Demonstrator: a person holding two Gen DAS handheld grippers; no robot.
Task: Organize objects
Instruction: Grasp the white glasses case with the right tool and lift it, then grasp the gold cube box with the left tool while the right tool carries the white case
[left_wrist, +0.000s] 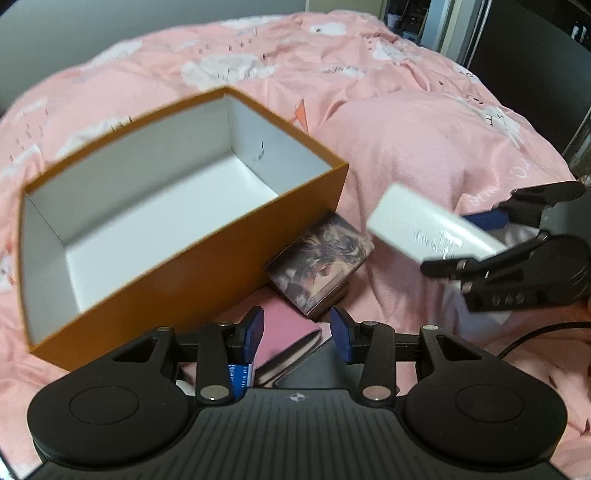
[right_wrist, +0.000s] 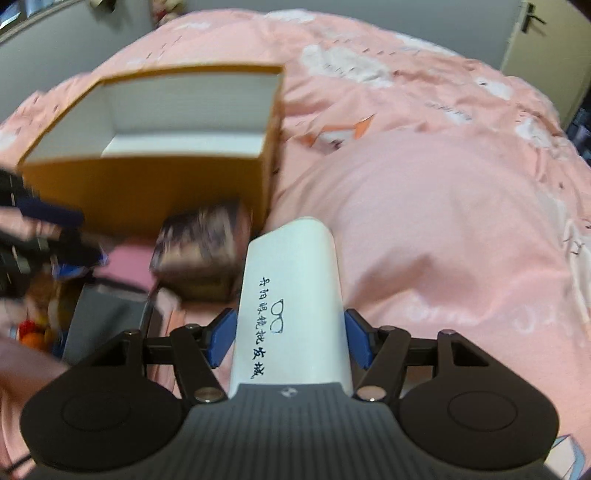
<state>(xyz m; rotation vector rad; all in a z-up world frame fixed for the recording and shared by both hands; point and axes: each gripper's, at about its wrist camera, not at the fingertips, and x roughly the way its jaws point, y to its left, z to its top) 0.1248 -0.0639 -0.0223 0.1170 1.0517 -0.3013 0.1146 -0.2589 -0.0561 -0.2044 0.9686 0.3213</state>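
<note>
An open orange box (left_wrist: 192, 258) with a bare white inside lies on the pink bed; it also shows in the right wrist view (right_wrist: 147, 184). My right gripper (right_wrist: 290, 332) is shut on a white glasses case (right_wrist: 295, 295) and holds it above the bed, right of the box; the case also shows in the left wrist view (left_wrist: 432, 227). My left gripper (left_wrist: 297, 332) is open and empty, low over a pink booklet (left_wrist: 284, 332). A printed card box (left_wrist: 321, 258) lies by the orange box's near corner.
The pink duvet (left_wrist: 424, 140) has a raised hump to the right of the orange box. A grey flat item (right_wrist: 107, 310) and colourful small things (right_wrist: 37, 325) lie at the near left. A dark cable (left_wrist: 535, 332) runs at the right.
</note>
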